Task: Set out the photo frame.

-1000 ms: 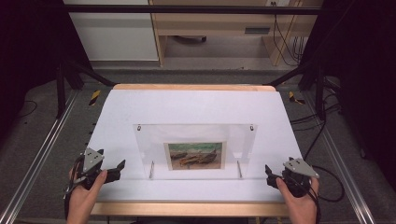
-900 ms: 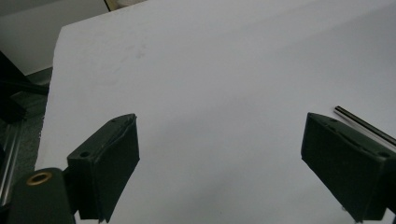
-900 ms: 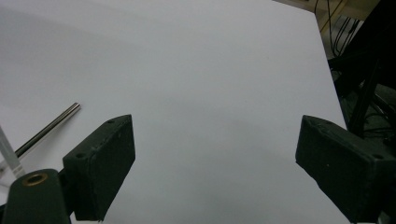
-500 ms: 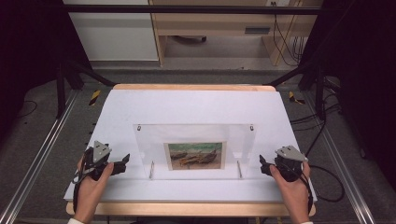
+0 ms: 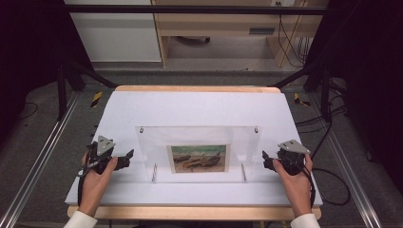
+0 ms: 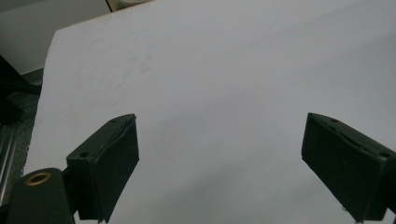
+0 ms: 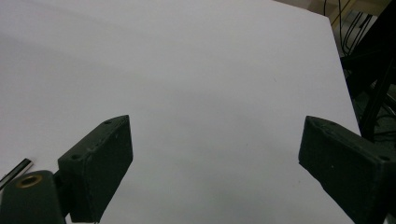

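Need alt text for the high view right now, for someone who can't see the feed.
A clear acrylic picture frame holding a small boat painting stands at the middle of a white table. The left gripper and right gripper, each in a hand, sit just off the frame's two sides, apart from it, pointing inward with jaws open.

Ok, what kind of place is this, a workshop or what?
It looks like a lab recording station rather than a workshop: a white-covered table inside a black frame, cables trailing on the floor, and a person holding the left gripper and right gripper beside a clear picture frame.
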